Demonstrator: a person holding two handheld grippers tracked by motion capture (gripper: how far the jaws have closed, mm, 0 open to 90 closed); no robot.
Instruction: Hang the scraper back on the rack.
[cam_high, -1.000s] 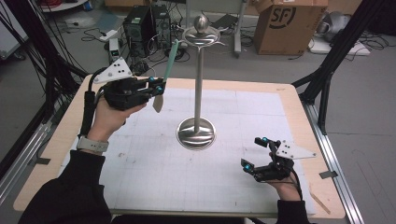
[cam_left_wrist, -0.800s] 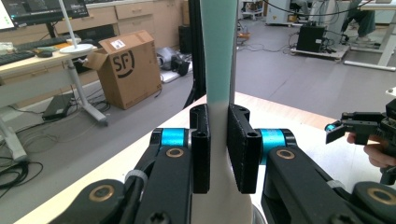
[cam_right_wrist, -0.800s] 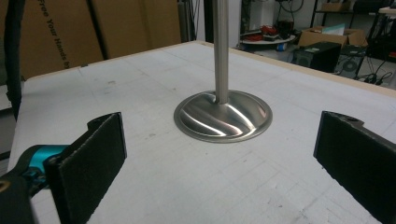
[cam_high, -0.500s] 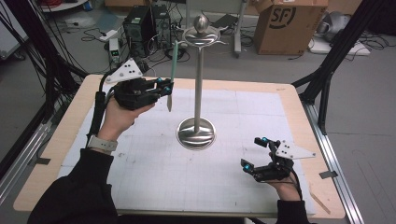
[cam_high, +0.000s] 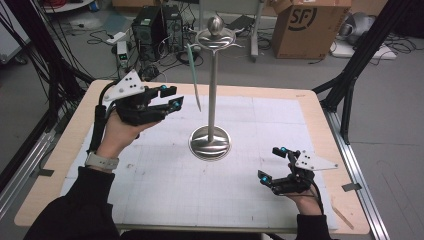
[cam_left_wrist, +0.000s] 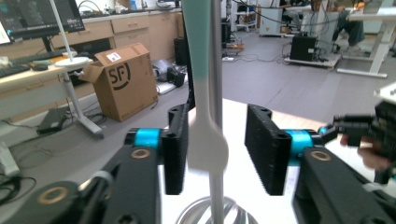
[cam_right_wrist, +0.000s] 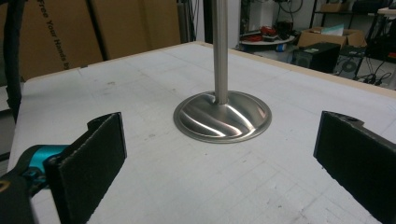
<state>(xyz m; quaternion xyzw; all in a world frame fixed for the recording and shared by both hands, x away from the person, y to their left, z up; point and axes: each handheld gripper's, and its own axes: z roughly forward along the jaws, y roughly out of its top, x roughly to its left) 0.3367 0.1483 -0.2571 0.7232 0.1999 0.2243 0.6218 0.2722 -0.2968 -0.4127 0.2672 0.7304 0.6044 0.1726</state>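
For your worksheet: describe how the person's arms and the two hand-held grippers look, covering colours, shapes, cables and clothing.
Each hand-held gripper, left and right, is black with teal joints, ribbed black pads, a grey three-cornered plate and a black cable. Dark sleeves; a pale watch on the left wrist.

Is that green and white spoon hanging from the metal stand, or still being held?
Hanging. The spoon dangles straight down from the stand's top, and the left gripper, its jaws just opened, has a gap on both sides of it.
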